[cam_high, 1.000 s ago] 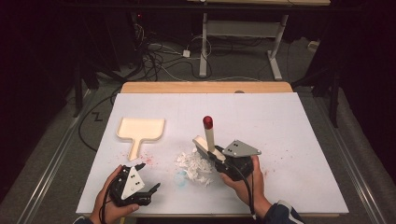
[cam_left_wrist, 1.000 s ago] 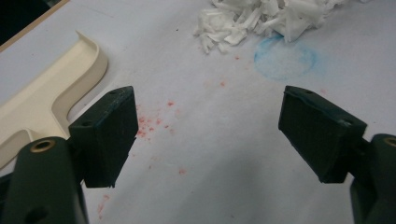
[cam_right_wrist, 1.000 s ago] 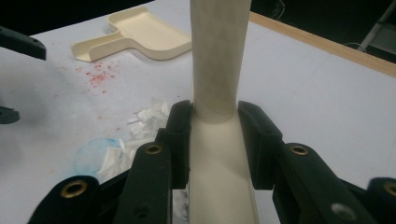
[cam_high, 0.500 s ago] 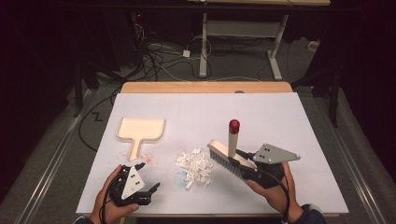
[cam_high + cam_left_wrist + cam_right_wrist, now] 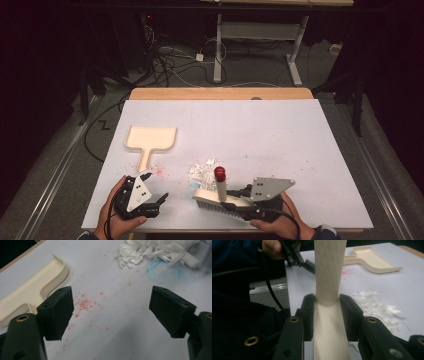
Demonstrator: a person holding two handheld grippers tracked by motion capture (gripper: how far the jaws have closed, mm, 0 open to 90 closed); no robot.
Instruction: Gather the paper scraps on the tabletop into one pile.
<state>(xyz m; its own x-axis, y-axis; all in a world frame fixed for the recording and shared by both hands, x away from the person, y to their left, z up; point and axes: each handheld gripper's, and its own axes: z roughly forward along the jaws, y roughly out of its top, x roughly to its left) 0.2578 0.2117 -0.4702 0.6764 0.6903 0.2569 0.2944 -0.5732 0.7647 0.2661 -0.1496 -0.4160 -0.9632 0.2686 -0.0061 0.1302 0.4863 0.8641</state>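
**A:** so what's the layout here?

**B:** big white table [image 5: 280,135] with a wooden strip along the far edge. Cream dustpan [image 5: 150,140] sits on the left half, handle pointing back toward the person. Some pink speckles on the surface just off the handle's end.

**A:** and the brush?

**B:** hand brush [image 5: 217,196] is near the front edge, bristles down on the table, red-tipped handle sticking up. The right gripper [image 5: 326,312] is clenched on that cream handle, jaws pressed against both sides.

**A:** other hand?

**B:** left gripper [image 5: 110,307] is released, jaws spread wide with only bare table between them. It's at the front left, near the dustpan handle.

**A:** anything smaller?

**B:** little pile of white paper shreds [image 5: 202,170] mid-table, just beyond the brush, between it and the dustpan.
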